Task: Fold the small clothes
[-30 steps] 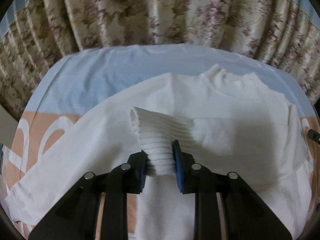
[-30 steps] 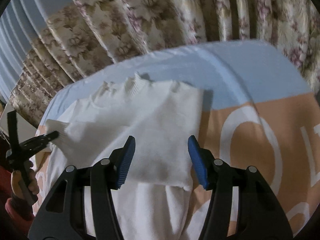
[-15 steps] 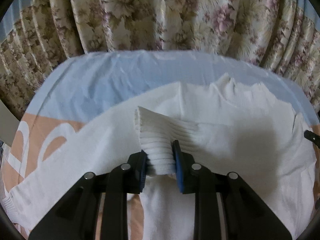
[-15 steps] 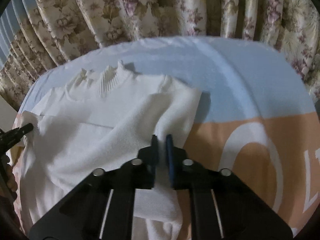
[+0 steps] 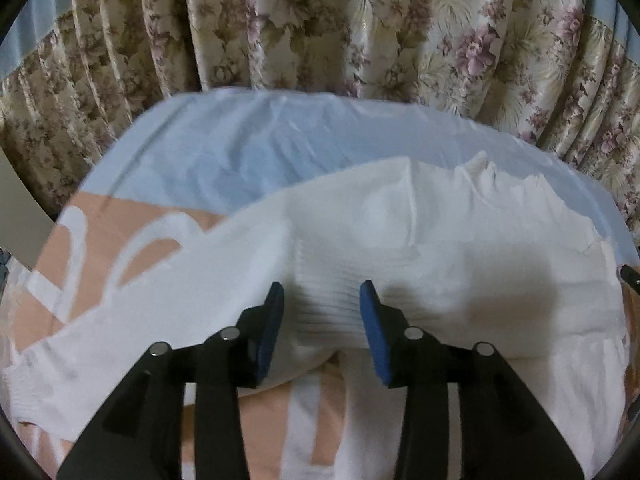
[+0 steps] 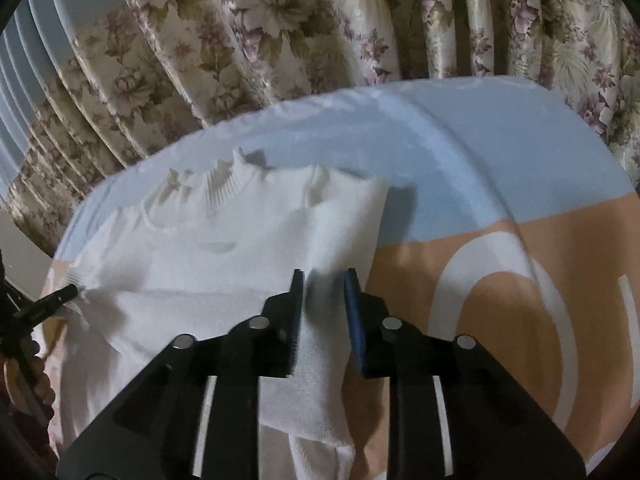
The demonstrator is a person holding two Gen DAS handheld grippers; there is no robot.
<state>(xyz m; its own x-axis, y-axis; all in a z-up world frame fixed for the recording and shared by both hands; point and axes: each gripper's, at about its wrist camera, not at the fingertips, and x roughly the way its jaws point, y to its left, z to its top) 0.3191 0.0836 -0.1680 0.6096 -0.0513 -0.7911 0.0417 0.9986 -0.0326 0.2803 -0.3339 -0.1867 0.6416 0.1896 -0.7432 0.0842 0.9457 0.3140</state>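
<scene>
I had the white sweater (image 6: pixel 224 264) lying flat on the bedspread (image 6: pixel 500 184), both sleeves brought in over its body to narrow it. My left gripper (image 5: pixel 320 312) was opening, its 2 pads clear of the ribbed cuff (image 5: pixel 324 308) lying between them. My right gripper (image 6: pixel 322 304) was opening too; the folded sleeve ran between its pads, apparently released. No containers were in sight.

A white ribbed-knit sweater (image 6: pixel 224 264), soft and matt, lies on a smooth printed cotton sheet (image 6: pixel 500 184) before glossy floral satin curtains (image 5: pixel 320 24), framed by matt black plastic gripper fingers (image 5: pixel 264 328).
</scene>
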